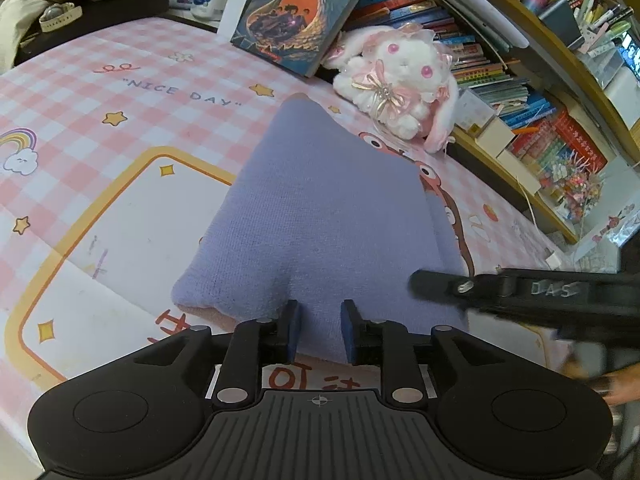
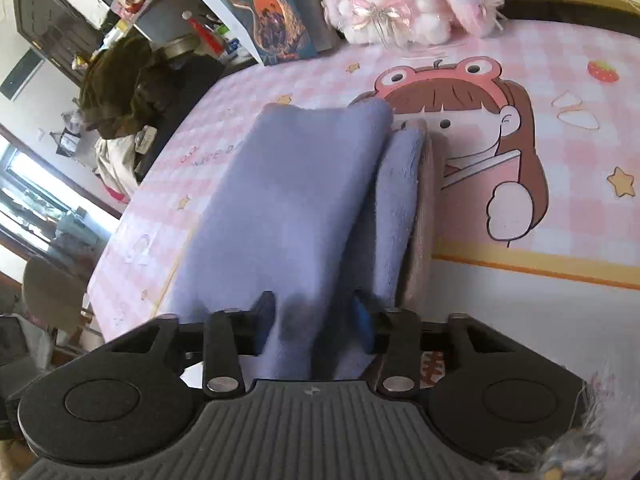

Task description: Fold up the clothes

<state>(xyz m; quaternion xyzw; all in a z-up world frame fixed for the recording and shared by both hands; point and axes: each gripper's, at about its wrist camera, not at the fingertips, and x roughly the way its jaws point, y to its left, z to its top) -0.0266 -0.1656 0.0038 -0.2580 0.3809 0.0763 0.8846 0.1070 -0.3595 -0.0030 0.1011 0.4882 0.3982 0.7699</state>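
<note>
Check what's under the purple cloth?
Under the purple cloth: a pinkish-brown layer peeks out along its edge, on the desk mat. Anything further beneath is covered.

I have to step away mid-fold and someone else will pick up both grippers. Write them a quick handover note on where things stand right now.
Left gripper: fingers apart around the near edge of the lavender fleece garment, not clamped.
Right gripper: fabric of the same garment runs between its fingers; a firm grip cannot be confirmed.
The garment lies on the pink checked cartoon table mat, already doubled over, with a pinkish underside showing at the edge. The white plush rabbit and the tilted illustrated book stand behind it, apart from it.
Left: finish the fold, then flatten and square the stack.
</note>
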